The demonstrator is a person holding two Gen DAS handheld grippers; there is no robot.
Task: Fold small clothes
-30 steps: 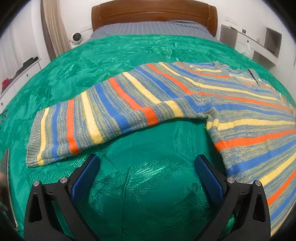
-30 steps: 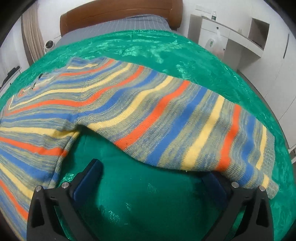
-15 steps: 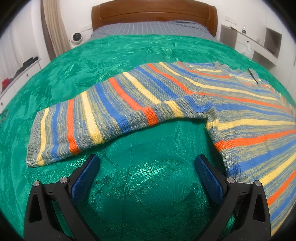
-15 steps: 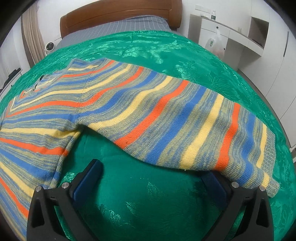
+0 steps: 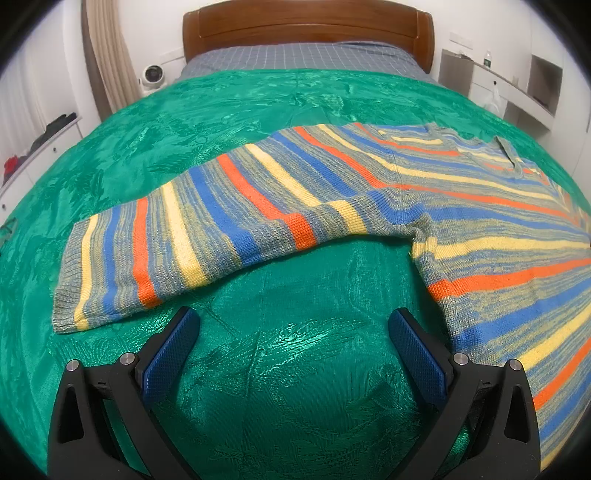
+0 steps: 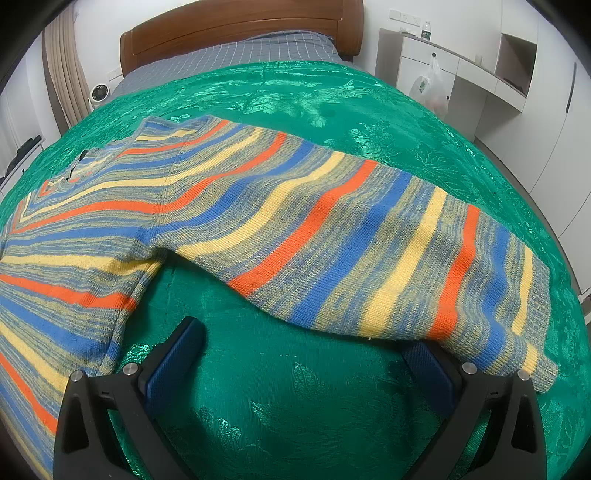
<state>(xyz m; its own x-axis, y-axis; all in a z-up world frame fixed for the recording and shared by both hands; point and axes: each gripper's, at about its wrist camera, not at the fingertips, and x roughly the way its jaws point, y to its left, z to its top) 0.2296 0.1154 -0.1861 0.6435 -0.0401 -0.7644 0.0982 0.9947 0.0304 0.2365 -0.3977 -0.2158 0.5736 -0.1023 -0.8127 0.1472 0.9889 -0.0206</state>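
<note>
A knitted sweater (image 5: 461, 206) with blue, orange and yellow stripes lies flat on the green bedspread (image 5: 288, 369). Its left sleeve (image 5: 192, 240) stretches out to the left in the left wrist view, cuff at the far left. My left gripper (image 5: 293, 325) is open, hovering over bare bedspread just below the sleeve, between sleeve and body hem. In the right wrist view the same sweater (image 6: 110, 206) spreads its right sleeve (image 6: 388, 258) to the right. My right gripper (image 6: 306, 339) is open; the sleeve's lower edge overlaps its right fingertip (image 6: 424, 358).
A wooden headboard (image 5: 306, 29) and grey checked sheet (image 5: 303, 55) lie at the far end of the bed. White cabinets (image 6: 517, 92) with a plastic bag (image 6: 428, 85) stand to the right. A small white fan (image 5: 151, 75) and low shelves stand at the left.
The right wrist view has shifted slightly so the sleeve sits a bit further right and lower over the right finger. The left gripper has barely moved.
</note>
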